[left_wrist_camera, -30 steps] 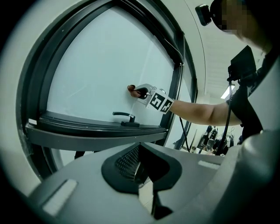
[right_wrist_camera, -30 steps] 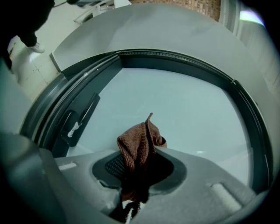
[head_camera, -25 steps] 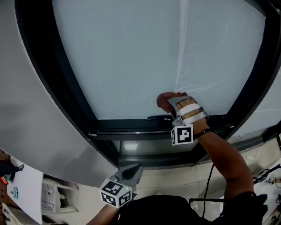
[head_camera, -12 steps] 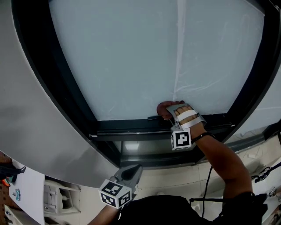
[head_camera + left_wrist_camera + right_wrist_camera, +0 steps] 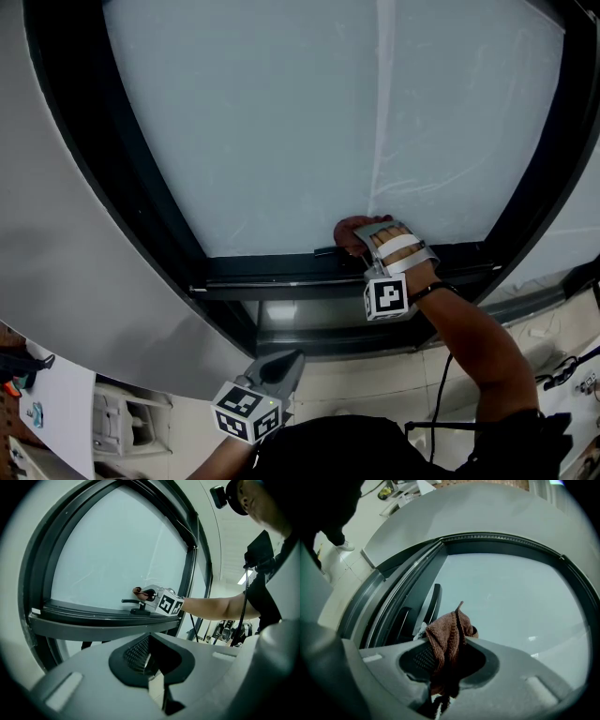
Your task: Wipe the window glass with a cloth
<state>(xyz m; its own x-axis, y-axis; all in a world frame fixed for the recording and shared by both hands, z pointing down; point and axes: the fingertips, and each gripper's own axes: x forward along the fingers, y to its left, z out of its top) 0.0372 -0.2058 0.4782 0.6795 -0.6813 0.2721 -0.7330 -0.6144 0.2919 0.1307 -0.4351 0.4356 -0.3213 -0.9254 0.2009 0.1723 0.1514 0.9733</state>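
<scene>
Since a second ago my right gripper [image 5: 373, 240] has slid a little lower, closer to the bottom rail [image 5: 272, 272] of the window frame, and it has hardly shifted in the last half second. My left gripper [image 5: 283, 364] has kept its place well below the bottom rail, jaws drawn together on nothing and pointing up towards the rail. Just above the rail lies the black window handle [image 5: 328, 251]. At the handle's right end, the brown cloth [image 5: 347, 231] sits bunched against the lowest strip of the window glass [image 5: 281, 122], right above the rail. Its long axis runs out of my right gripper's jaws towards the pane, with one thin corner sticking up past the bunch. Those jaws are pinched tight on the cloth's lower part, and the cloth fills the gap between them.
</scene>
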